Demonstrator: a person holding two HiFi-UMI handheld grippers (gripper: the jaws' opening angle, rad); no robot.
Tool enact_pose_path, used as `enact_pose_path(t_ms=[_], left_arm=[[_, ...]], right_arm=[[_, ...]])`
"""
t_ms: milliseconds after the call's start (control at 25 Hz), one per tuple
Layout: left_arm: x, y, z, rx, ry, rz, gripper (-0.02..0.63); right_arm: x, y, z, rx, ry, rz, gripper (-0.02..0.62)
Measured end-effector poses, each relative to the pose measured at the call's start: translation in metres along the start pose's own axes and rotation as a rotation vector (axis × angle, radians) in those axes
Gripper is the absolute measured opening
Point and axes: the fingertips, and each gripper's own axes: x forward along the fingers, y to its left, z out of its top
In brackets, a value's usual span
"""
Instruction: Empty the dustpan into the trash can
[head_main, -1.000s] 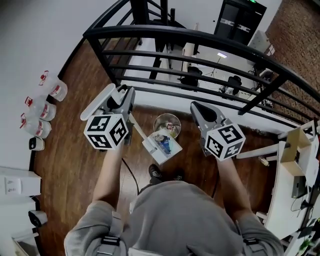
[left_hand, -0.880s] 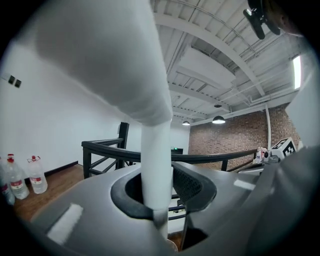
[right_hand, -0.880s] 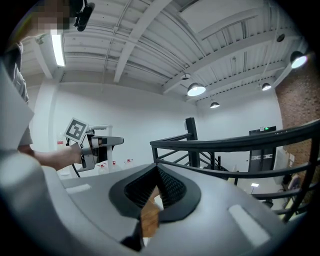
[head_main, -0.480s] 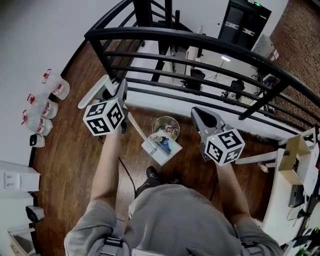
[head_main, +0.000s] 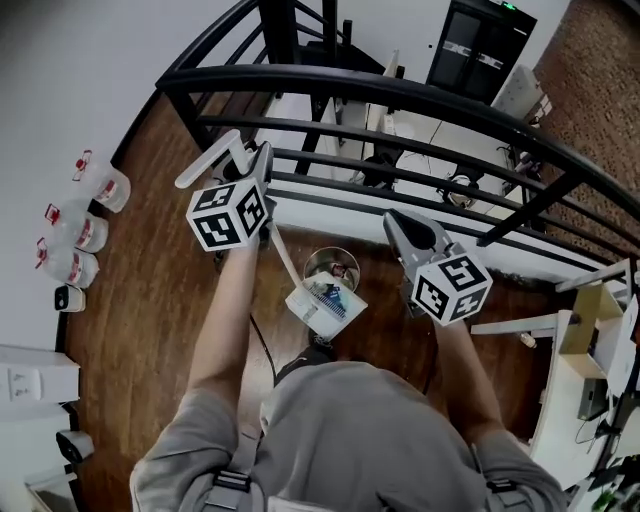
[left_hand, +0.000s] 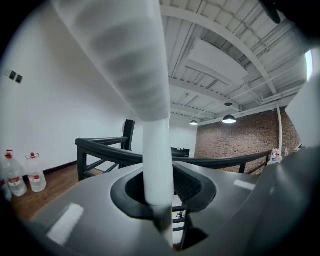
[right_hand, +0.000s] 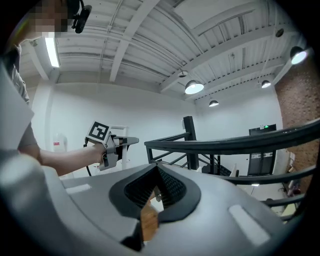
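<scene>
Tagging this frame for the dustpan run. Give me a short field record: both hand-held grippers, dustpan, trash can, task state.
left hand-held gripper: shut on the white dustpan handle
right hand-held gripper: jaws together, nothing between them
dustpan: hangs from its handle below the left gripper, litter in it
trash can: small, round, metallic, on the wood floor, just beyond the dustpan in the head view
railing: black, behind the can
task state: dustpan not yet emptied
</scene>
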Motion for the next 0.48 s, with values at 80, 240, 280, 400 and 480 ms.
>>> enact_pose_path(t_ms=[80,240,280,400,480], left_arm=[[0.024,0.008,0.0,-0.007,0.004,-0.015,0.103],[0.062,0.009,-0.002,-0.021,0.004,-0.035,0.103],[0.069,0.008,-0.002,-0.025,0.0,-0.032,0.103],[0.102,0.015,-0.007,-0.039,0.022,-0.019,0.103],[0.128,0.025,-0.016,-0.038,0.056,-0.01,0.103]], right_arm=[[0.016,-0.011,0.007,-0.005,-0.004,-0.018,0.0],[0.027,-0.028,0.006,0.006,0.002,-0.048,0.0],[0.027,-0.032,0.003,0.009,0.007,-0.05,0.0],[0.041,-0.047,-0.007,0.03,0.033,-0.044,0.0],[0.061,-0.059,-0.011,0.05,0.051,-0.031,0.0]])
